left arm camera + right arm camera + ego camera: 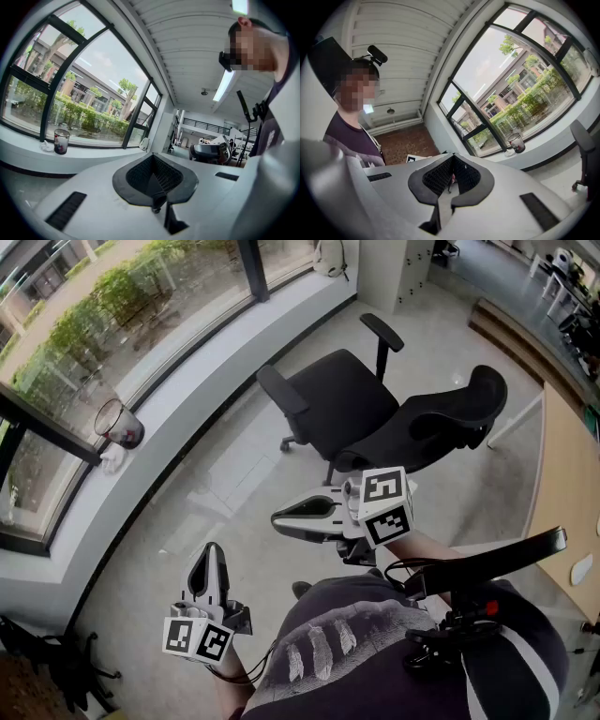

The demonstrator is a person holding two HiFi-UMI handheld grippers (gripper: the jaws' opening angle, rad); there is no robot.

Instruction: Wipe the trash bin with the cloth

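The trash bin is a small clear tub with dark contents, standing on the white window sill at the far left. A crumpled white cloth lies on the sill right beside it. The left gripper view shows the bin and the cloth far off, as does the right gripper view, with bin and cloth. My left gripper is held low near my body, shut and empty. My right gripper points left, shut with nothing in it. Both are well short of the sill.
A black office chair stands on the grey floor between me and the far window. A wooden desk runs along the right edge. A black chair arm juts out near my right side. Tall windows back the sill.
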